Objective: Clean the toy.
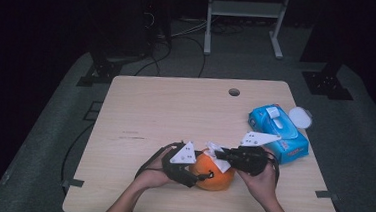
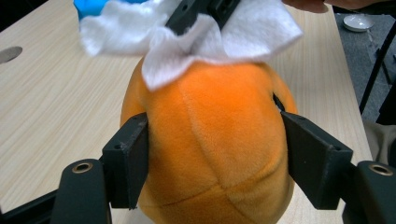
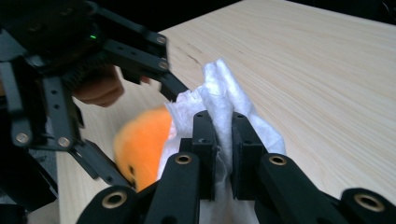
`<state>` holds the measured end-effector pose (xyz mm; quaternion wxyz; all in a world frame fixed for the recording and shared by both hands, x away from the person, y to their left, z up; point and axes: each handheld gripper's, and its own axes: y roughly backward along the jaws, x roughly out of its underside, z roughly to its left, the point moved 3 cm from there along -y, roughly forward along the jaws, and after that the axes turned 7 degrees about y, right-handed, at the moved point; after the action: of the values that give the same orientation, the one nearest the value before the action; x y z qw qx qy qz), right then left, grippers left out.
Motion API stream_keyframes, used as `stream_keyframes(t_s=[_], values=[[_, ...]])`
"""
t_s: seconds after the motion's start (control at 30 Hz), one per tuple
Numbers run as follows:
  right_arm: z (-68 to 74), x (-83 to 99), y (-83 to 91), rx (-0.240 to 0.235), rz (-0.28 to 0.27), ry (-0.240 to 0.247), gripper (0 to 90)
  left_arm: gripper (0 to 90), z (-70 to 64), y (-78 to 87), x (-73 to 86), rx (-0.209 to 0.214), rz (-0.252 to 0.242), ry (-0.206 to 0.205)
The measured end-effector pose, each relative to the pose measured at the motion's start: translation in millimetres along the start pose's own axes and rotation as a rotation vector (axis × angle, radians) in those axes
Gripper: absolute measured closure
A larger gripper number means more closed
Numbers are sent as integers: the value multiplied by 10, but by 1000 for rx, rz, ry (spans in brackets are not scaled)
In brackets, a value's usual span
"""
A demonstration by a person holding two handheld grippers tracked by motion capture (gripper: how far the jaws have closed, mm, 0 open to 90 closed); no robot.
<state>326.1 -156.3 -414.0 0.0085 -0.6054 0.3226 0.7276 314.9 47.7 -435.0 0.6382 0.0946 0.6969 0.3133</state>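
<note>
You have one table [image 1: 140, 107], and near its front edge sits one orange plush ball [image 1: 215, 174], the thing being wiped. Your left tool [image 2: 215, 154] clamps the ball by its sides, jaws pressed into the plush, steadying it upright. Your right tool [image 3: 223, 140] is closed on one white wipe [image 3: 219, 93], pinched between its jaws, and the wipe lies touching the top of the ball. The step in hand looks like cleaning the ball's top. The next move probably calls for dragging the wipe across the plush with light pressure while the left tool holds firm, so the ball does not roll or twist out of the grip. Behind the right tool, near the table's right edge, lies one blue wipe pack [image 1: 278, 133], and just beyond it one small white lid [image 1: 299, 117].
</note>
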Motion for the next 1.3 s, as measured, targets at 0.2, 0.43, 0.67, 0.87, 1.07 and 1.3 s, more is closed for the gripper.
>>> stream_keyframes(t_s=[0.2,0.43,0.67,0.87,1.07,1.3], values=[[-80,54,30,2,11,-27,816,280,45,11,30,14,-4,25],[5,54,-49,5,26,-5,816,186,128,37,39,25,26,101],[65,43,-70,10,26,12,816,162,148,43,8,61,3,197],[198,-5,-117,-10,29,47,816,168,120,25,-14,41,6,185],[211,-3,-135,-16,33,53,816,211,110,10,17,16,25,136],[185,-10,-103,0,44,70,817,238,154,34,89,30,38,130]])
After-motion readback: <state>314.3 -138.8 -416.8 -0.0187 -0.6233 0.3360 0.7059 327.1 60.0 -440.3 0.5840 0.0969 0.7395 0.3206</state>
